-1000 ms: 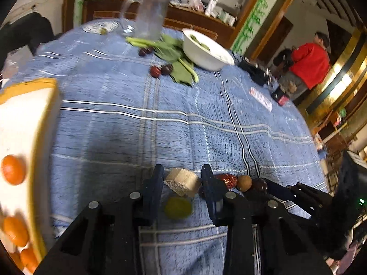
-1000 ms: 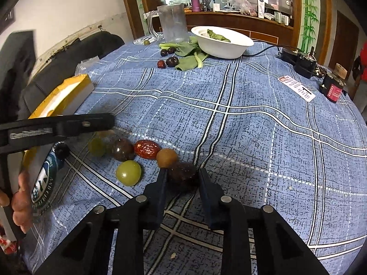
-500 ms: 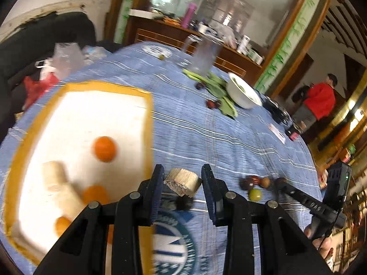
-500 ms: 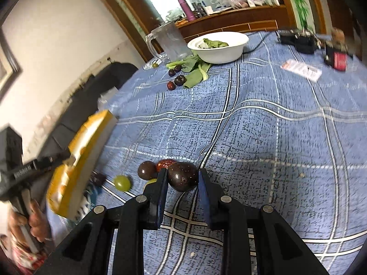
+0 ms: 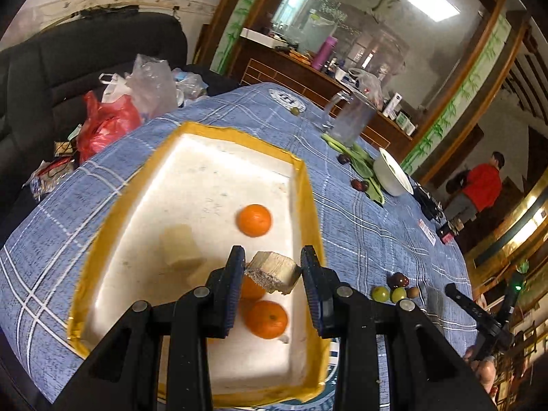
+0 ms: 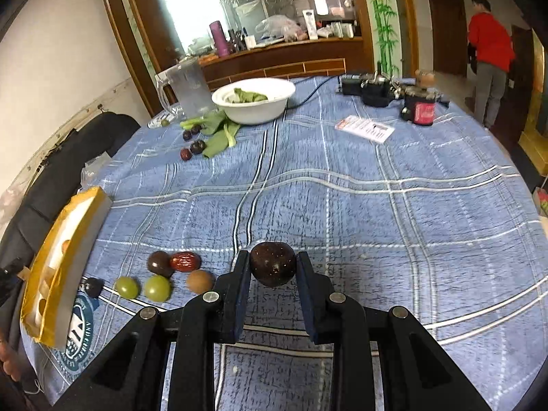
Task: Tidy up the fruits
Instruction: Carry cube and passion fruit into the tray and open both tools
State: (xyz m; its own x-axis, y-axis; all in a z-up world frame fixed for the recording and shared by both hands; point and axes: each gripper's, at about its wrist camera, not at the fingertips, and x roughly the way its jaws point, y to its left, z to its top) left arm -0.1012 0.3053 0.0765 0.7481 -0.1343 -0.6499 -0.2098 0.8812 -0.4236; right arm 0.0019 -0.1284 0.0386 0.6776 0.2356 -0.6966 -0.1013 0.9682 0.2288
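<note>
Round table (image 6: 394, 212) in blue plaid cloth, cluttered.
Near edge: yellow-rimmed white foam tray (image 5: 301, 185), just beside it a loose row of small fruit on the cloth – two green grapes (image 6: 126, 286) (image 6: 157, 287), a dark plum (image 6: 160, 263) touching a red jujube (image 6: 185, 261), a brown round fruit (image 6: 200, 281), one small dark fruit (image 6: 93, 286) by the tray corner. Far side: white bowl (image 6: 255, 111), leafy greens (image 6: 219, 132) spread beside it, several dark fruits (image 6: 197, 146) near the leaves, clear plastic pitcher (image 6: 188, 85), a printed card (image 6: 364, 128), black electronic gear with cable (image 6: 373, 89).
</note>
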